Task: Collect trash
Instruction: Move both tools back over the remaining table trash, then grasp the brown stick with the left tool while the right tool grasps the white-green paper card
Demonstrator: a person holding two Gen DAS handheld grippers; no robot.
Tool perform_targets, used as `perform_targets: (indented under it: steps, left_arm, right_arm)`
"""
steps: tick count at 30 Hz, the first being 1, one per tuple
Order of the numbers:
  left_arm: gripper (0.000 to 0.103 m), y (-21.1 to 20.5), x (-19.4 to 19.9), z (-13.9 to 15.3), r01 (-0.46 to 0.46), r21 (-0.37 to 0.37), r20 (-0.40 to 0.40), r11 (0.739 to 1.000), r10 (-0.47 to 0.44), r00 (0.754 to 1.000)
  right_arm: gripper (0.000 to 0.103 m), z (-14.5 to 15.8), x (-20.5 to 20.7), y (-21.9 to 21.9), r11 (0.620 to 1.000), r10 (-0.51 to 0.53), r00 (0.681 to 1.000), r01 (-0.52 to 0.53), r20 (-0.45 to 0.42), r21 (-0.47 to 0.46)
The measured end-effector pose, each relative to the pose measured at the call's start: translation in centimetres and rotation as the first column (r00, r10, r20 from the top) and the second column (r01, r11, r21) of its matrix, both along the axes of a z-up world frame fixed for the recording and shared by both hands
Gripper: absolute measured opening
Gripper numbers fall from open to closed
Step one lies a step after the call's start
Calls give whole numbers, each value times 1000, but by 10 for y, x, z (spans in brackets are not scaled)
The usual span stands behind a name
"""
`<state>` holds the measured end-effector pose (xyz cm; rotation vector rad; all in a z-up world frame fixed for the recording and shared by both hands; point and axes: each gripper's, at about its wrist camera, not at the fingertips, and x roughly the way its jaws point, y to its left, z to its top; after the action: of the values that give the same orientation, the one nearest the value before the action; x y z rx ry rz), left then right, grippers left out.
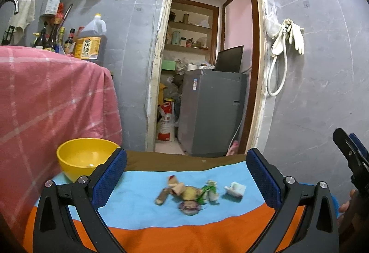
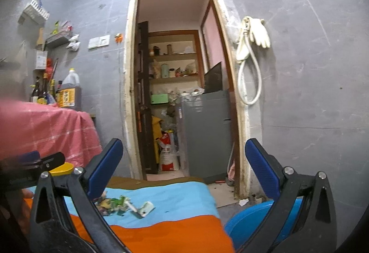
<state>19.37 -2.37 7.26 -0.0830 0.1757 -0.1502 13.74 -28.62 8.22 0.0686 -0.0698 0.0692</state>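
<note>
Trash [image 1: 188, 195]: blurred heap of scraps, wrappers, white wad on blue cloth [image 1: 143, 202], bowl [image 1: 83, 158] at ten o'clock; left gripper [image 1: 186, 174] and right gripper [image 2: 184, 172] both wide apart, empty.

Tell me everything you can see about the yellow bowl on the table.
The yellow bowl is round and deep, with a smooth glossy surface that looks like plastic. It stands upright at the far left of the table, on the light blue part of the striped cloth, beside the pink checked cover. Inside it looks empty, with only a light glint near the bottom. The left gripper hides part of its right side; whether they touch cannot be told. The right wrist view shows only a small piece of its rim.
</note>
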Motion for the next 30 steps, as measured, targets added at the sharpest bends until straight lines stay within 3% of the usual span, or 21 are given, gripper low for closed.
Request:
perform_targets:
  steps: [9, 17, 26, 30]
  left_arm:
    - [101, 18, -2, -13, 15, 31, -19, 999, -15, 1000]
    - [101, 30, 20, -25, 33, 40, -142, 999, -27, 990]
    - [101, 34, 48, -41, -3, 72, -308, 997, 25, 951]
    - [101, 31, 61, -48, 3, 89, -378, 996, 31, 925]
  right_arm:
    - [103, -10, 13, 33, 994, 74, 996, -78, -54, -76]
    - [103, -26, 36, 54, 978, 132, 974, -158, -186, -137]
    - [103, -42, 65, 65, 971, 118, 927, -183, -355, -155]
    - [103, -51, 81, 61, 973, 125, 885, -198, -449, -120]
